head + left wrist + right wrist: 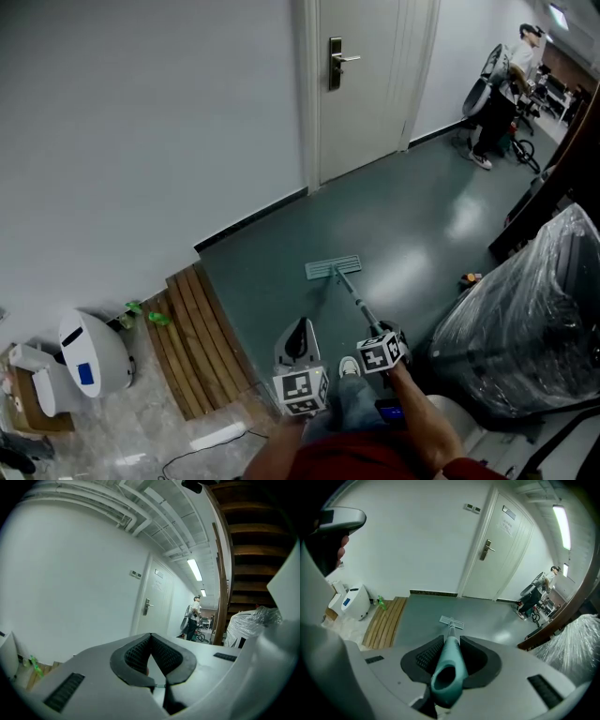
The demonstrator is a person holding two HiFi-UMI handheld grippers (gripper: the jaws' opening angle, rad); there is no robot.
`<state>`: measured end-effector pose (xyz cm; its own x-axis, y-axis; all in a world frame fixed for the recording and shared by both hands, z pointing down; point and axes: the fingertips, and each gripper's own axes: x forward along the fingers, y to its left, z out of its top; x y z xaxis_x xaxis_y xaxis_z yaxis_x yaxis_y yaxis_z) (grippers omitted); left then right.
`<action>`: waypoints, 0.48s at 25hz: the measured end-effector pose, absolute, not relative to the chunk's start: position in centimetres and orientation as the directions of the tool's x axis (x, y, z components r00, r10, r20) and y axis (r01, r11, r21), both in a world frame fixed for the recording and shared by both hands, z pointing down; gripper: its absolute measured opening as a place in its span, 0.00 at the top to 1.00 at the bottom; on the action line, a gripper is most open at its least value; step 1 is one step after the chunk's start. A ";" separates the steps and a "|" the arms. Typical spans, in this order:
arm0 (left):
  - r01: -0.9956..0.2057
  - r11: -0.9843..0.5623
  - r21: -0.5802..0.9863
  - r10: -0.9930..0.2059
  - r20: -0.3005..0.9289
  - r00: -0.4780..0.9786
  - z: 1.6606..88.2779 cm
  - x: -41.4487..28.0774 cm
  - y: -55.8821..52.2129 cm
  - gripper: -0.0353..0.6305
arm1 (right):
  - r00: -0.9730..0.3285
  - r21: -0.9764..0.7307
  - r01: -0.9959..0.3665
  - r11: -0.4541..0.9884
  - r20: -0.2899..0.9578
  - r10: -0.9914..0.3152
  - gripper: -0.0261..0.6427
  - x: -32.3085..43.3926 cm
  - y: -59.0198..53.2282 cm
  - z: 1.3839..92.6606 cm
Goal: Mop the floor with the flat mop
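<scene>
The flat mop's teal head [333, 268] lies flat on the grey-green floor [412, 216], out in front of me. Its thin handle [356, 300] slants back to my right gripper [378, 335]. In the right gripper view that gripper [451, 641] is shut on the handle's teal grip [449, 667], with the mop head [451, 622] straight ahead. My left gripper [299, 328] hovers just left of the handle, apart from it, and points up toward the wall. In the left gripper view its pads [138, 653] meet at the tip of the left gripper [151, 637], with nothing between them.
A wooden slat board [202, 342] borders the floor's left side, with a green bottle [155, 319] and a white machine [94, 354] beyond it. A plastic-wrapped bulk [534, 319] stands close at the right. A closed door [361, 75] is ahead, and a person [497, 103] stands by a bicycle at far right.
</scene>
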<state>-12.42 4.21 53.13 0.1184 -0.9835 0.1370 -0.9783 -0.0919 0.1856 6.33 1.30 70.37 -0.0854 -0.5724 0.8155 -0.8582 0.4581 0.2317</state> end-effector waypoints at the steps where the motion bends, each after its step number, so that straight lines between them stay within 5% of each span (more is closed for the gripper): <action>1: -0.979 -0.092 0.183 -0.982 0.143 0.119 53.4 -12.3 4.9 0.93 | -0.083 0.231 -0.860 0.456 0.817 -0.571 0.79 6.5 2.0 70.5; 12: -0.983 -0.074 0.166 -0.984 0.147 0.099 53.2 -10.0 11.8 0.93 | -0.087 0.237 -0.847 0.476 0.822 -0.563 0.79 8.9 9.5 70.9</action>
<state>-9.99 11.83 53.20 0.0986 -0.9842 0.1468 -0.9834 -0.0738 0.1658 8.92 9.49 70.87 -0.0873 -0.5634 0.8215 -0.8467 0.4764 0.2368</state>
